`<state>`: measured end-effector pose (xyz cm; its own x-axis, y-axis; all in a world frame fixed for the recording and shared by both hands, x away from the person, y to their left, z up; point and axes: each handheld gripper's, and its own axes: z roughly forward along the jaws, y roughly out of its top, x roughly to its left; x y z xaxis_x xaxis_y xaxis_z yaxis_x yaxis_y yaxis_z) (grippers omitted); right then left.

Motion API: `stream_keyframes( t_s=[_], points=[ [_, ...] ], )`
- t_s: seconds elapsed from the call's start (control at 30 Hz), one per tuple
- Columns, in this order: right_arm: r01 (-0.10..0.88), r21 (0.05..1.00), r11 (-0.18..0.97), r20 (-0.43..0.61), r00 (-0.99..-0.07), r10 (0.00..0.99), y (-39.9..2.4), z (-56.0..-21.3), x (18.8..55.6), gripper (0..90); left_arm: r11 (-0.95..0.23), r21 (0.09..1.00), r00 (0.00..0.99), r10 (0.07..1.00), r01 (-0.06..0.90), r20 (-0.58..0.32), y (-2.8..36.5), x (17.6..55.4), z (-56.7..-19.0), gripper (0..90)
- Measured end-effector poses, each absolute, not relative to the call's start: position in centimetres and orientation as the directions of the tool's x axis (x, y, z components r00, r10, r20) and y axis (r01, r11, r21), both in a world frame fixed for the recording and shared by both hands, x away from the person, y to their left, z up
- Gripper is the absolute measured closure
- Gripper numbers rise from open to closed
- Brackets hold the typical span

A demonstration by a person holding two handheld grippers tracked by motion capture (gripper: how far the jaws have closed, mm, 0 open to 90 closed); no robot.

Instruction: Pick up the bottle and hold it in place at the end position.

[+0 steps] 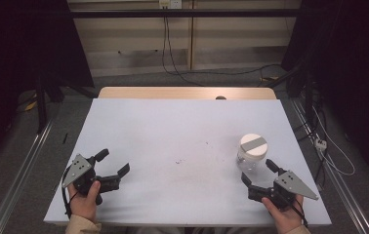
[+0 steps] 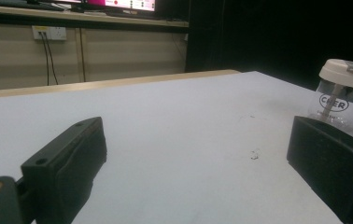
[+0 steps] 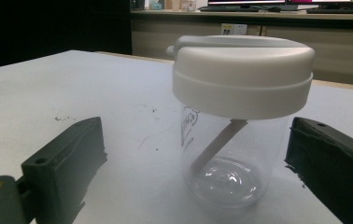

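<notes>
Little of the work appears to have been done: the jar [image 1: 252,157] stands upright on the white table [image 1: 173,131], its lid [image 1: 253,145] on, and nothing has been gripped yet. The jar is placed toward the right side of the table, just ahead of the right gripper [image 1: 259,174], whose jaws are spread wide with the jar partly between them; in the right gripper view the jar [image 3: 237,158] is seen between the two black jaws, nearer the right-hand one, but no pad is pressed against the glass. The left gripper [image 1: 112,163] is held well apart from the jar, at the near left of the table, its jaws likewise spread and nothing between them; from its own view the jar [image 2: 338,105] is seen far off at the right. What is left, as far as can be judged, is the whole handling: the jaws are to be closed on the jar, and the lid is probably to be taken off or the jar moved. The jar is of clear glass or plastic with a printed mark on its side and a white lid bearing a grey flap. Inside, a pale slanted stick or straw-like piece [image 3: 219,142] is seen running down from the lid toward the bottom; otherwise the jar looks empty, with no liquid or contents to be made out.
</notes>
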<state>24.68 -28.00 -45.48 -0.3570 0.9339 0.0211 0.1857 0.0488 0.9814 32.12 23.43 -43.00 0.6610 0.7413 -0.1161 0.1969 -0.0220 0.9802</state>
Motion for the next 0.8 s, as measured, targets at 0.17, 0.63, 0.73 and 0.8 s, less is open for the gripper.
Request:
stream_keyframes(
  t_s=[0.17, 0.63, 0.73, 0.8],
  points=[
    [0.193, 0.98, 0.048, 0.024, -0.351, 0.936, -28.0, -45.5, 24.8, 4.1, -0.023, 0.983, 0.668, 0.736, 0.183, -0.107, 23.4, 32.0, -43.0, 4.4],
    [0.232, 0.971, 0.054, 0.02, -0.307, 0.952, -28.4, -45.6, 26.3, 4.1, -0.03, 0.986, 0.687, 0.721, 0.164, -0.092, 23.1, 31.9, -42.9, 4.5],
    [0.244, 0.968, 0.05, 0.026, -0.297, 0.954, -28.6, -45.7, 26.7, 4.1, -0.042, 0.986, 0.69, 0.719, 0.164, -0.084, 23.1, 32.0, -42.9, 4.5],
    [0.257, 0.965, 0.042, 0.036, -0.291, 0.956, -28.7, -45.8, 26.9, 4.1, -0.039, 0.985, 0.689, 0.72, 0.169, -0.089, 23.0, 31.9, -43.0, 4.5]
  ],
)
